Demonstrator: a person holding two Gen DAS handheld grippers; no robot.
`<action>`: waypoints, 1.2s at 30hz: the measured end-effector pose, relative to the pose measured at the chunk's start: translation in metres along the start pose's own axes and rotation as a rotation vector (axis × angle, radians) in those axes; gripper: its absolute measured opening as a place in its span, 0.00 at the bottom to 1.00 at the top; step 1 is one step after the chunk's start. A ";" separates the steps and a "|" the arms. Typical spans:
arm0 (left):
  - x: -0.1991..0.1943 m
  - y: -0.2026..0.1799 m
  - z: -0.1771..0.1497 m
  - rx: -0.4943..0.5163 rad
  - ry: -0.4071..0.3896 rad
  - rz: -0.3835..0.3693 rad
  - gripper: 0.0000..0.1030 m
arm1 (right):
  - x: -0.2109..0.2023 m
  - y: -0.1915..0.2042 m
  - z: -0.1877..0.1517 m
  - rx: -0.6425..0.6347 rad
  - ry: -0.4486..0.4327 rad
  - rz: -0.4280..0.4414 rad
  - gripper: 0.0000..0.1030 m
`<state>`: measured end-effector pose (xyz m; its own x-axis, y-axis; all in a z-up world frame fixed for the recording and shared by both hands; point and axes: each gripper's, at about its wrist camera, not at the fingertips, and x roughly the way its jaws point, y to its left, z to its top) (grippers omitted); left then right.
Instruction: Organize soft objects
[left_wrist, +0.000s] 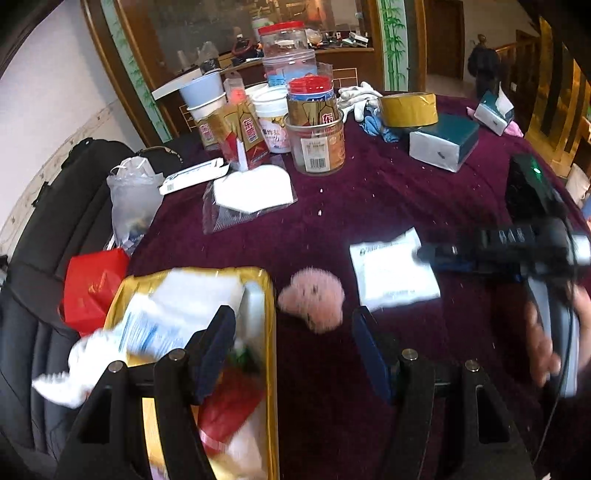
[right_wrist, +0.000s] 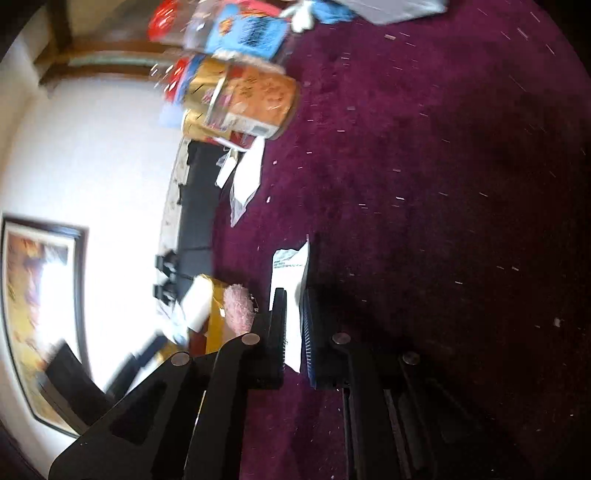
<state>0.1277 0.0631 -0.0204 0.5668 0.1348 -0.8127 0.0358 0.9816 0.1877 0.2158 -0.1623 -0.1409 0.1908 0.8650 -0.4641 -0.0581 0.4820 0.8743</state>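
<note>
A pink fluffy toy (left_wrist: 312, 301) lies on the maroon tablecloth (left_wrist: 369, 206), just beyond my open, empty left gripper (left_wrist: 293, 347), next to a yellow box (left_wrist: 271, 332) filled with soft packets and cloths. My right gripper (left_wrist: 428, 254) reaches in from the right and is shut on a flat white packet (left_wrist: 391, 273). In the right wrist view, rolled sideways, the white packet (right_wrist: 293, 295) stands edge-on between the fingers of that gripper (right_wrist: 293, 325), with the pink toy (right_wrist: 240, 308) and yellow box (right_wrist: 216, 314) beside it.
At the back stand jars and tubs (left_wrist: 314, 125), a tape roll (left_wrist: 408, 109), tissue packs (left_wrist: 443, 142), white gloves (left_wrist: 356, 98) and a bagged white mask (left_wrist: 253, 192). A red bag (left_wrist: 92, 288), a plastic bag (left_wrist: 133, 203) and a black chair (left_wrist: 44, 258) are at left.
</note>
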 end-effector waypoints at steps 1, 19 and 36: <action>0.007 -0.001 0.005 -0.002 0.019 0.006 0.64 | 0.002 0.003 -0.001 -0.023 -0.001 -0.007 0.12; 0.098 -0.002 0.011 -0.112 0.196 -0.003 0.72 | -0.002 -0.010 0.002 0.013 0.023 0.061 0.12; 0.074 -0.042 0.002 -0.031 0.114 -0.064 0.53 | 0.013 -0.011 -0.004 0.057 0.101 0.135 0.13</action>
<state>0.1697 0.0313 -0.0869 0.4671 0.0844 -0.8801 0.0428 0.9921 0.1179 0.2153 -0.1555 -0.1568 0.0850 0.9325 -0.3512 -0.0201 0.3540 0.9350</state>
